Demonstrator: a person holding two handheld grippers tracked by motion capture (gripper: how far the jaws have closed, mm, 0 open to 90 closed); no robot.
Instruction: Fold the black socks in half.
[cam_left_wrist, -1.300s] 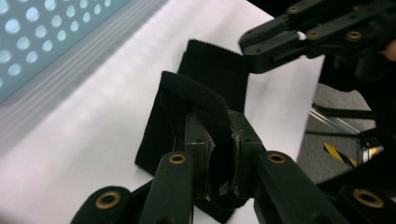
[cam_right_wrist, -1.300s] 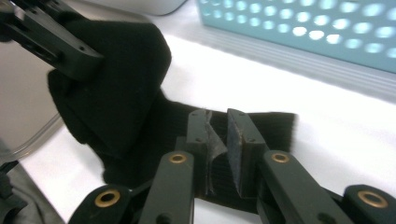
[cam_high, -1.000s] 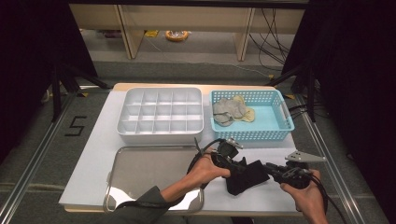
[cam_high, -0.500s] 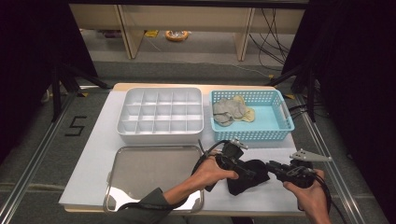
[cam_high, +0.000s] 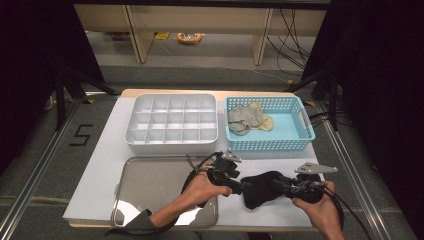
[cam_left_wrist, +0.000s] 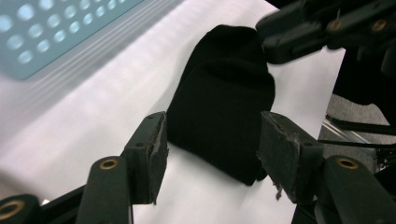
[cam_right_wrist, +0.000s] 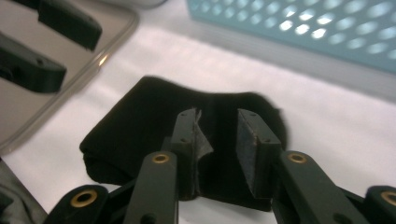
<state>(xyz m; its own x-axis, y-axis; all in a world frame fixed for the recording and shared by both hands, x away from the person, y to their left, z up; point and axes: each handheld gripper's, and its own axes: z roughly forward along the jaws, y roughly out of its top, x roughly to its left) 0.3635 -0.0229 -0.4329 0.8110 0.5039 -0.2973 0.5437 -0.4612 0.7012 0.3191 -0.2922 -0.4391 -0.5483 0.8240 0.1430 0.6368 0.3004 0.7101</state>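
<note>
Now we hold both grippers over the folded black cloth (cam_high: 262, 189) near the table's near edge (cam_high: 280, 227): left gripper (cam_high: 242, 187) apart, right gripper (cam_high: 278, 183) just opening, touching nothing.

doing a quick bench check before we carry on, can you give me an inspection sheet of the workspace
surface: white table top, with wood showing at its far edge.
job's things: black folded cloth lies flat at the near edge between the two grippers.
clutter: white compartment tray, compartments bare; blue basket holding grey and yellowish cloth pieces; shiny metal tray.
grippers: left gripper open, its jaws have just been opening, the cloth ahead of them, pads clear of it. right gripper open over the cloth, its jaws have just been opening, a gap between the pads.
cables: black cable trails from the right gripper.
surroundings: grey floor, metal rails, shelving behind, dark curtains at both sides.
</note>
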